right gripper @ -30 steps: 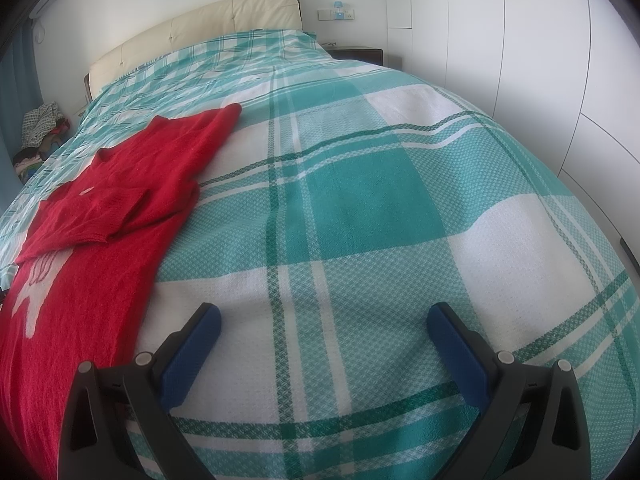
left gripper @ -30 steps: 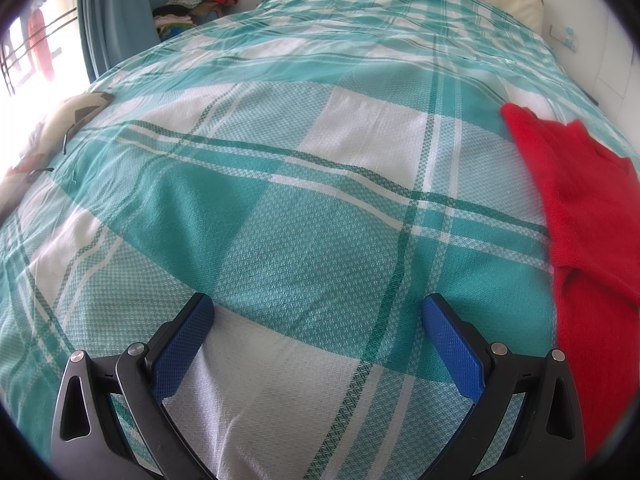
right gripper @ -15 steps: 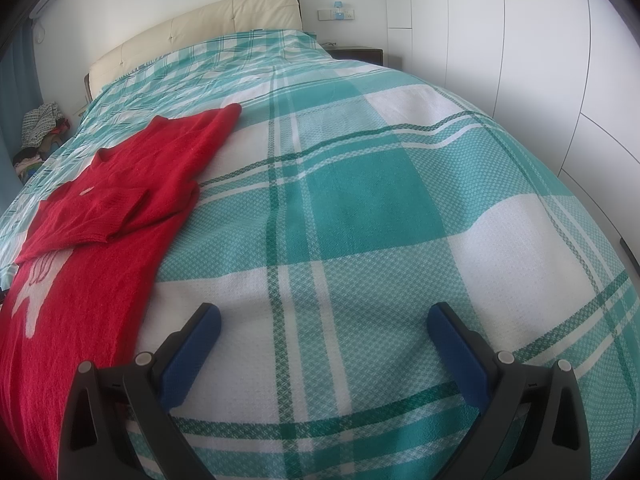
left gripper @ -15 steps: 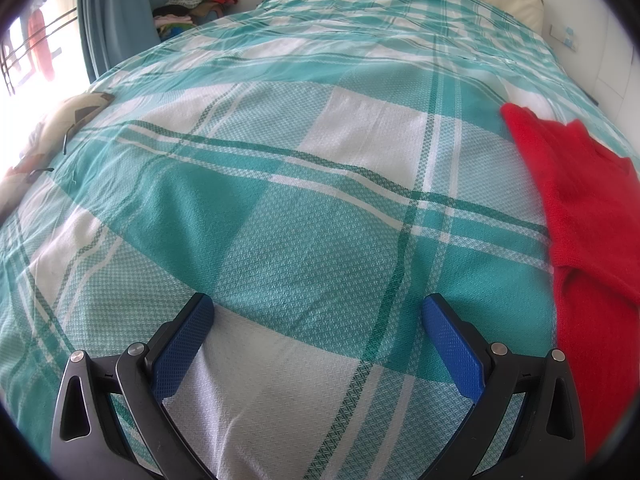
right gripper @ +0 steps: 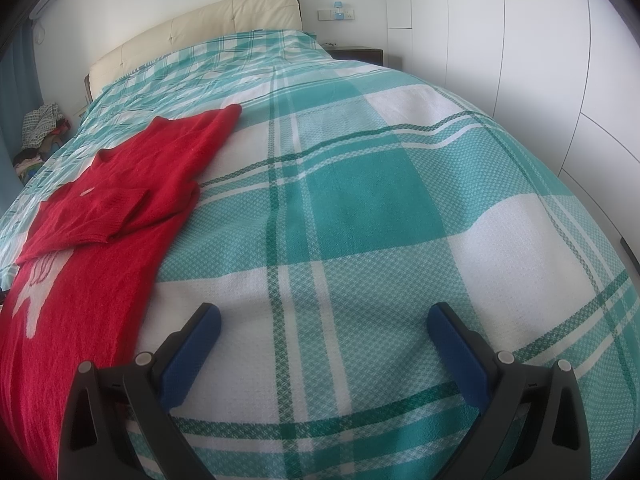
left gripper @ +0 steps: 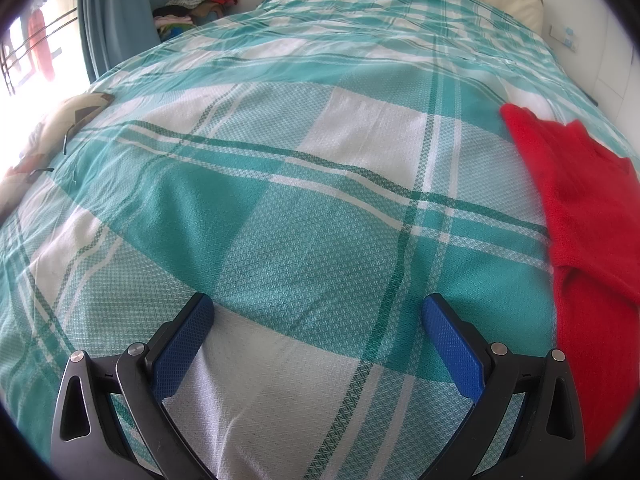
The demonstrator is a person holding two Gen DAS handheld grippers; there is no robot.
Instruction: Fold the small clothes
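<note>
A red knit sweater (right gripper: 104,232) with a white figure on its front lies flat on the teal and white plaid bedspread (right gripper: 360,208), one sleeve folded across the body. In the left wrist view the sweater (left gripper: 588,232) lies at the right edge. My left gripper (left gripper: 318,316) is open and empty over the bedspread (left gripper: 280,200), to the left of the sweater. My right gripper (right gripper: 324,324) is open and empty over the bedspread, to the right of the sweater. Neither gripper touches the sweater.
A cream headboard (right gripper: 200,32) stands at the far end of the bed. White wardrobe doors (right gripper: 520,40) run along the right side. A pile of clothes (left gripper: 196,0) lies beyond the bed by a blue curtain (left gripper: 116,12). A patterned cushion (left gripper: 48,136) lies at the left edge.
</note>
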